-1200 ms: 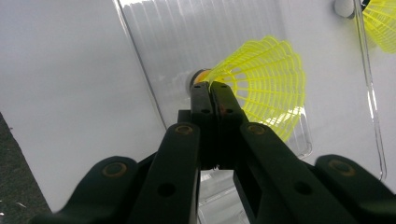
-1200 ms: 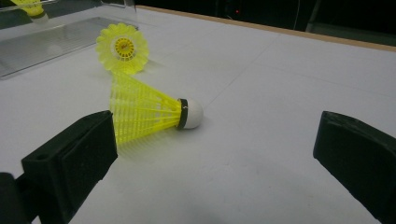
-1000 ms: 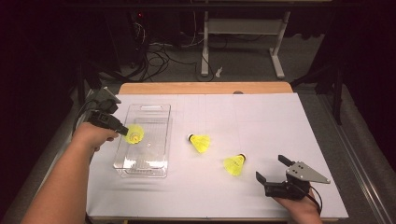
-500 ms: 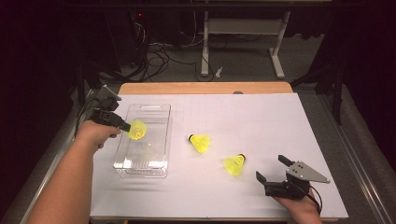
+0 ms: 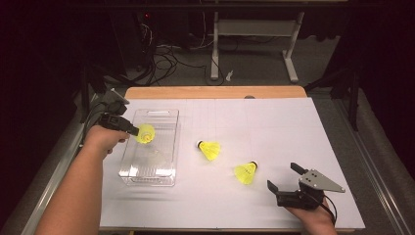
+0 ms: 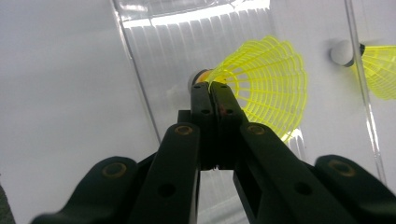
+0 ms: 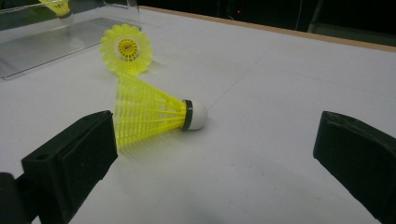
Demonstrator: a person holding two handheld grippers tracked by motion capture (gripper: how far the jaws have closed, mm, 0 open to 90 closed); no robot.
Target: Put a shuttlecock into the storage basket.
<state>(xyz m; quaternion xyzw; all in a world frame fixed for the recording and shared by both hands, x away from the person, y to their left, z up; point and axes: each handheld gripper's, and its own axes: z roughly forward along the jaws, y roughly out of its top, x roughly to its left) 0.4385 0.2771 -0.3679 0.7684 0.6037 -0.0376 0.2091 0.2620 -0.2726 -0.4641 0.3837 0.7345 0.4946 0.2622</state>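
My left gripper (image 5: 133,129) is shut on the skirt rim of a yellow shuttlecock (image 5: 146,133) and holds it over the far half of a clear plastic box (image 5: 155,165). The left gripper view has the jaws pressed together (image 6: 212,89) on the mesh of that shuttlecock (image 6: 268,86), with the box floor (image 6: 163,46) underneath. Two more yellow shuttlecocks lie on the white sheet, one at the middle (image 5: 210,149) and one nearer me (image 5: 245,172). My right gripper (image 5: 283,176) rests open just right of the nearer one (image 7: 149,114), its jaws (image 7: 215,135) wide apart and bare.
The white sheet (image 5: 274,127) covers the wooden table, whose far edge (image 5: 215,92) borders a dark floor with cables and a stand. In the right gripper view the second loose shuttlecock (image 7: 126,49) lies beyond the near one, next to the box (image 7: 46,46).
The left gripper with its shuttlecock has drifted slightly toward the far side over the box. The right gripper and the two loose shuttlecocks have stayed put.
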